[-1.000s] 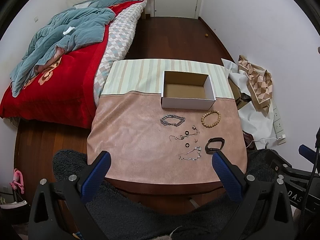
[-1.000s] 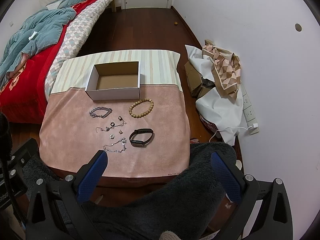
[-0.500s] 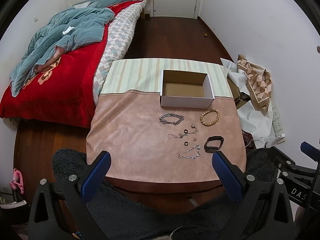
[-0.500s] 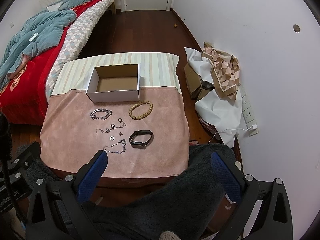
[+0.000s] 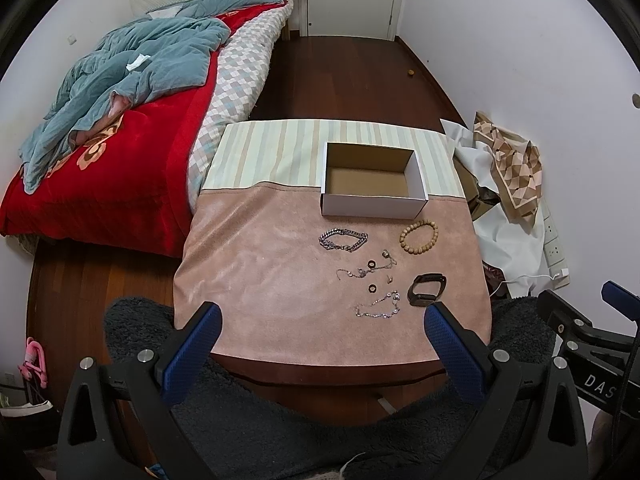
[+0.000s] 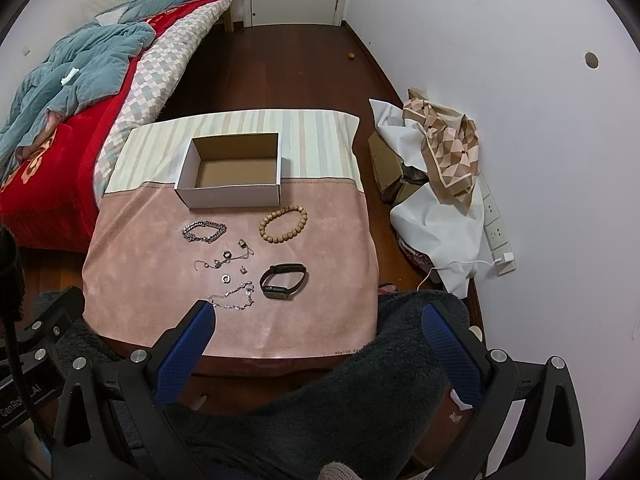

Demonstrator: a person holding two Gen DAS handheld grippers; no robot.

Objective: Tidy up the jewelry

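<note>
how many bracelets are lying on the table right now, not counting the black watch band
3: a silver chain-link bracelet in front of the box's left end, a wooden bead bracelet in front of its right end, and a thin sparkly chain bracelet nearest the table's front edge.

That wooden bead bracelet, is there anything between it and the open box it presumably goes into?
Nothing visible. The wooden bead bracelet lies on bare pink cloth just in front of the box, near its right corner. The box's near wall is the only thing to clear.

Both the left gripper (image 5: 322, 334) and right gripper (image 6: 320, 332) hover with jaws spread wide, holding nothing.
</note>
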